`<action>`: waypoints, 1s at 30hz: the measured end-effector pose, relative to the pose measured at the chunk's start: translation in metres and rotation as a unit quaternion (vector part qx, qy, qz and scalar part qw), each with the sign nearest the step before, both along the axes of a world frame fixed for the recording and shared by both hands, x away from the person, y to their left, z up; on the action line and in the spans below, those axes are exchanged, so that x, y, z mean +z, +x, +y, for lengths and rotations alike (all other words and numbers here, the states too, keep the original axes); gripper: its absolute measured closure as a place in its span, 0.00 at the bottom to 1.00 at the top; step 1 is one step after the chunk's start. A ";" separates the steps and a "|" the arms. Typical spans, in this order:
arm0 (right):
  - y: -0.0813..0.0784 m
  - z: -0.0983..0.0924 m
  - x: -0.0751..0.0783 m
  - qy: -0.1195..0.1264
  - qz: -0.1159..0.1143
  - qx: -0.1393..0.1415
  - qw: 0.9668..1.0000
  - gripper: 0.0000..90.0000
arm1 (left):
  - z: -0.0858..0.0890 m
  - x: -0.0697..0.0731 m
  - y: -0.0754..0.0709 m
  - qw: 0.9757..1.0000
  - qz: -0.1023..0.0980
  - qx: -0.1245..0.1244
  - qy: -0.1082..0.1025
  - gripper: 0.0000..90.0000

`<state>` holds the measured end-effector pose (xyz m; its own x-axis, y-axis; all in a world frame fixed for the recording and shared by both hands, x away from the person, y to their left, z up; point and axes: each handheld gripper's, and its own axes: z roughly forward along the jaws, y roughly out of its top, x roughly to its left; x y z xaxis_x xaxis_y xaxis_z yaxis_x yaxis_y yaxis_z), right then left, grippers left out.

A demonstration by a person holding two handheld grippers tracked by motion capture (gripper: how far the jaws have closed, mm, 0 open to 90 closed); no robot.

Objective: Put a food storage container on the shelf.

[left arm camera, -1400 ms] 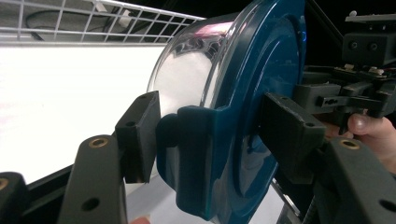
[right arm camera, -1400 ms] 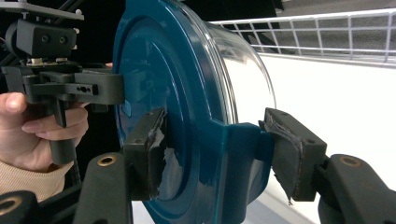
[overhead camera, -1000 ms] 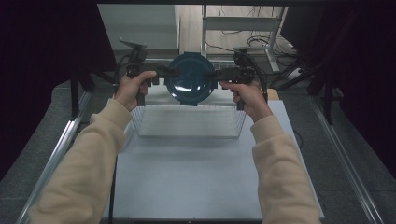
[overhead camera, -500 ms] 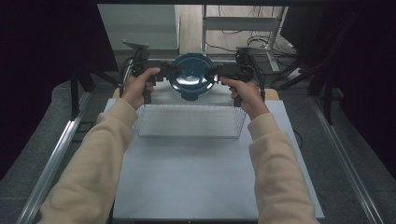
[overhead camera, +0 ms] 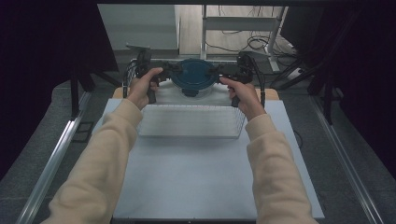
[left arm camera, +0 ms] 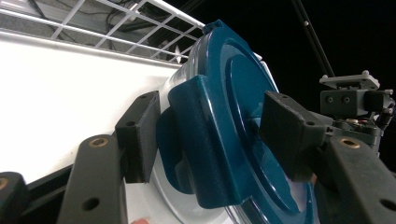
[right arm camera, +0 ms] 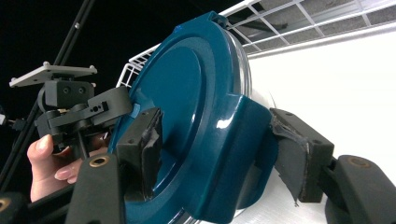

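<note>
A round clear container with a dark teal lid [overhead camera: 192, 77] is held between both grippers over the far end of a white wire basket [overhead camera: 191, 122]. My left gripper [overhead camera: 166, 71] is shut on the lid's left side flap [left arm camera: 205, 140], one pad on the flap and one on the lid top. My right gripper [overhead camera: 219, 70] grips the opposite flap [right arm camera: 233, 149]. Its jaws have just been opening slightly, with the flap still between them and both pads against it. The container is level in the high view. Whether it rests on the basket I cannot tell.
The basket stands on a white mat [overhead camera: 196, 182] that covers the table. Its wire rim [left arm camera: 140, 14] lies close behind the container. Metal rails [overhead camera: 56, 154] run along both sides. Cables and a frame [overhead camera: 243, 28] lie beyond the far edge.
Both hands have carried the container a little farther away and lower, toward the far end of the basket. The grips on both flaps look the same.
</note>
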<state>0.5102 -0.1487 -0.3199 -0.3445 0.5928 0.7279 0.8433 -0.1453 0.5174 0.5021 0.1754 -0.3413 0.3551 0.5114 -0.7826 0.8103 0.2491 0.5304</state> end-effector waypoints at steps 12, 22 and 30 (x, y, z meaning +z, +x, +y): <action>-0.053 0.001 0.018 -0.038 -0.131 -0.003 0.991 0.08 | 0.007 0.017 -0.057 0.987 -0.138 0.022 0.074 0.23; -0.120 -0.028 0.009 -0.098 -0.211 0.020 0.972 0.14 | 0.011 -0.004 -0.146 0.974 -0.185 -0.047 0.126 0.27; -0.182 -0.055 -0.030 -0.124 -0.229 0.060 0.964 0.19 | 0.011 -0.042 -0.212 0.960 -0.202 -0.080 0.175 0.26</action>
